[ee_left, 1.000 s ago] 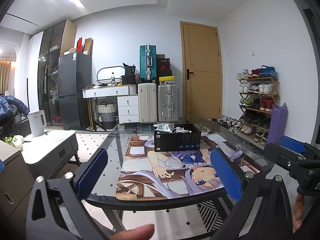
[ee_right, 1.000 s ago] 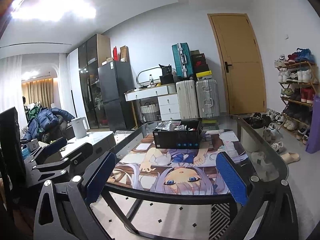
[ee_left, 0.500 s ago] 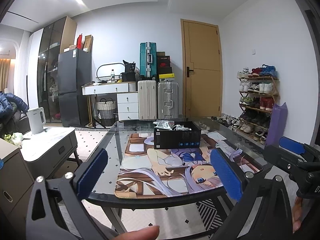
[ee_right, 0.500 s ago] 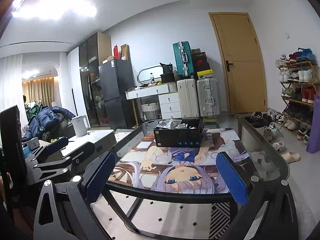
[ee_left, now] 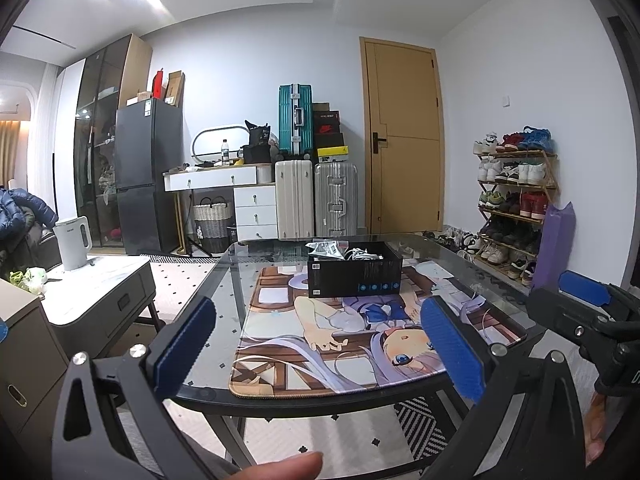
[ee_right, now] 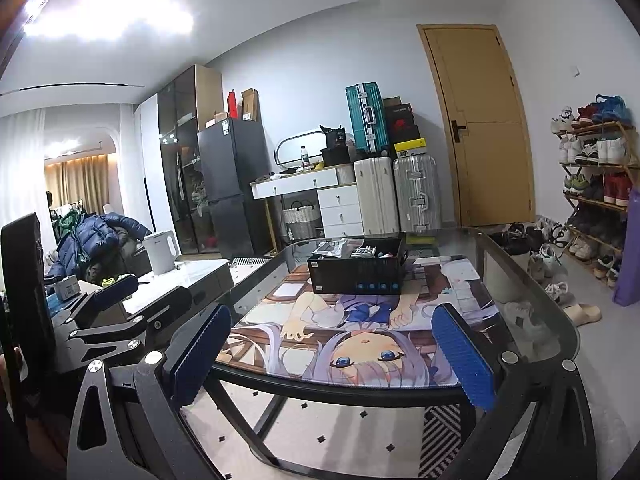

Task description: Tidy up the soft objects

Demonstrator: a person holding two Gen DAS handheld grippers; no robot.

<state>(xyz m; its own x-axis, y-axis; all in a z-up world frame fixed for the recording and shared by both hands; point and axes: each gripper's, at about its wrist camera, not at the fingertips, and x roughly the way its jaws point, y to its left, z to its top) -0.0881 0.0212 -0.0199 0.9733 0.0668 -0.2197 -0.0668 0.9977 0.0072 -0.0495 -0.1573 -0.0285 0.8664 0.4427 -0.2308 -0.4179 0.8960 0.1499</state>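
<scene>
A black open box (ee_left: 354, 274) with white cables and a printed packet inside stands at the far end of an anime-print mat (ee_left: 352, 336) on a glass table (ee_left: 224, 296). It also shows in the right wrist view (ee_right: 358, 268). My left gripper (ee_left: 316, 340) is open and empty, held in front of the table's near edge. My right gripper (ee_right: 332, 348) is open and empty, also short of the near edge. The right gripper shows at the right of the left wrist view (ee_left: 588, 308); the left gripper shows at the left of the right wrist view (ee_right: 120, 300).
A grey side cabinet (ee_left: 96, 300) with a white kettle (ee_left: 74, 242) stands left of the table. Suitcases (ee_left: 316, 200), a white drawer desk (ee_left: 240, 196) and a fridge (ee_left: 146, 176) line the back wall. A shoe rack (ee_left: 516, 200) stands at the right.
Both grippers have drifted slightly; the table and box sit a little lower and closer in the views. Both stay open and empty.
</scene>
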